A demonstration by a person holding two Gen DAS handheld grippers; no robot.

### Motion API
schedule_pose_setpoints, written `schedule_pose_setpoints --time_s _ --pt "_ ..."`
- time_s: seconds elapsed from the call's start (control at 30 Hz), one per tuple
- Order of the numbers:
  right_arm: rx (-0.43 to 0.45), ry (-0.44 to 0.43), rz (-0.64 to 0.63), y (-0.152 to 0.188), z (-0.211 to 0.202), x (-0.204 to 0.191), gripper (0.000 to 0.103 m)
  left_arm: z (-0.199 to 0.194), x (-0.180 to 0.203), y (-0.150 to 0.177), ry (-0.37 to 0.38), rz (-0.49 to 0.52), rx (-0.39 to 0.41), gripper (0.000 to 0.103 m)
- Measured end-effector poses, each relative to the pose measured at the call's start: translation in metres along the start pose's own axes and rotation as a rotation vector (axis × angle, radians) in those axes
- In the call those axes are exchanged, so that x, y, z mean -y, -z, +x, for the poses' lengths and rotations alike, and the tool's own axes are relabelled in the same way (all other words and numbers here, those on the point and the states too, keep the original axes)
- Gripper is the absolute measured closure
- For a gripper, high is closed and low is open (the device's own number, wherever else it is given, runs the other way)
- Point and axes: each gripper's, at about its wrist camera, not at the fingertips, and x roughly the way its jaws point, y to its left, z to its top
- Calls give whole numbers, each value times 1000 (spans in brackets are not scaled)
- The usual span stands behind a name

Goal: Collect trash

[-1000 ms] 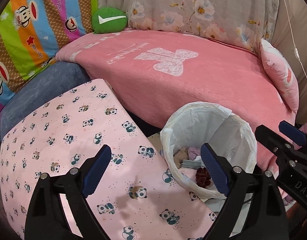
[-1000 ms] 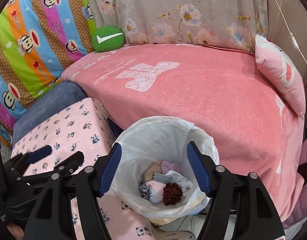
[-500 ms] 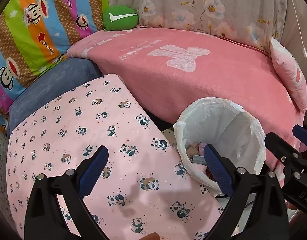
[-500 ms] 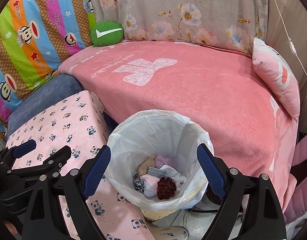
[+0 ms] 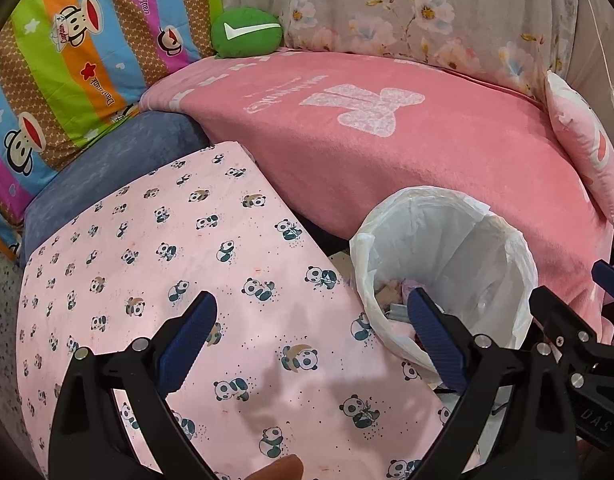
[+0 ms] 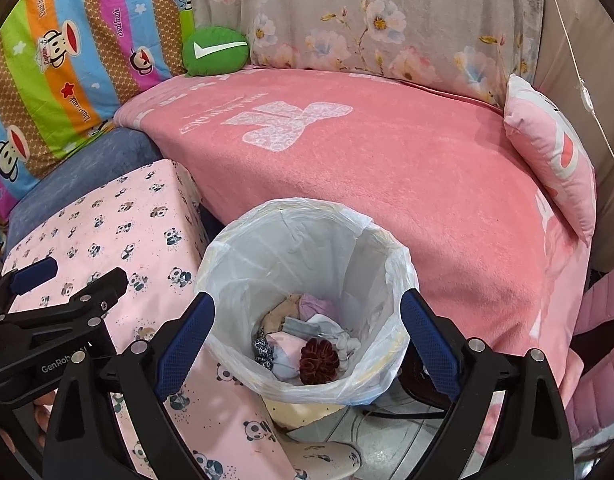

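A waste bin lined with a white plastic bag [image 6: 307, 300] stands between the pink panda-print table and the pink bed; it also shows in the left wrist view [image 5: 447, 272]. Inside lie several crumpled scraps and a dark red scrunchie-like piece [image 6: 319, 362]. My right gripper [image 6: 305, 344] is open and empty, hovering above the bin's mouth. My left gripper [image 5: 313, 338] is open and empty above the panda-print table [image 5: 167, 272], left of the bin. The right gripper's fingers [image 5: 563, 316] show at the right edge of the left wrist view.
A pink blanket covers the bed [image 6: 367, 152] behind the bin. A green cushion [image 6: 215, 50], striped monkey-print bedding [image 6: 67, 60] and a floral cover [image 6: 387, 20] line the back. A pink pillow [image 6: 555, 160] lies at right. A blue cushion [image 5: 115, 172] sits beside the table.
Both grippers have pulled back and up a little, so the bin looks lower and farther. The right gripper's jaws have opened wider. The left view has shifted left over the table.
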Motion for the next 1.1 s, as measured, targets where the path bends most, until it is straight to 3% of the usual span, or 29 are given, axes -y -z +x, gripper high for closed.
schedule_pose_setpoints --time_s 0.33,1.1 --pt "-24 11 -13 4 -5 4 11 -4 7 4 -27 -3 -25 10" --pt "-31 33 -29 17 -13 19 11 -10 28 13 -1 55 -97 10"
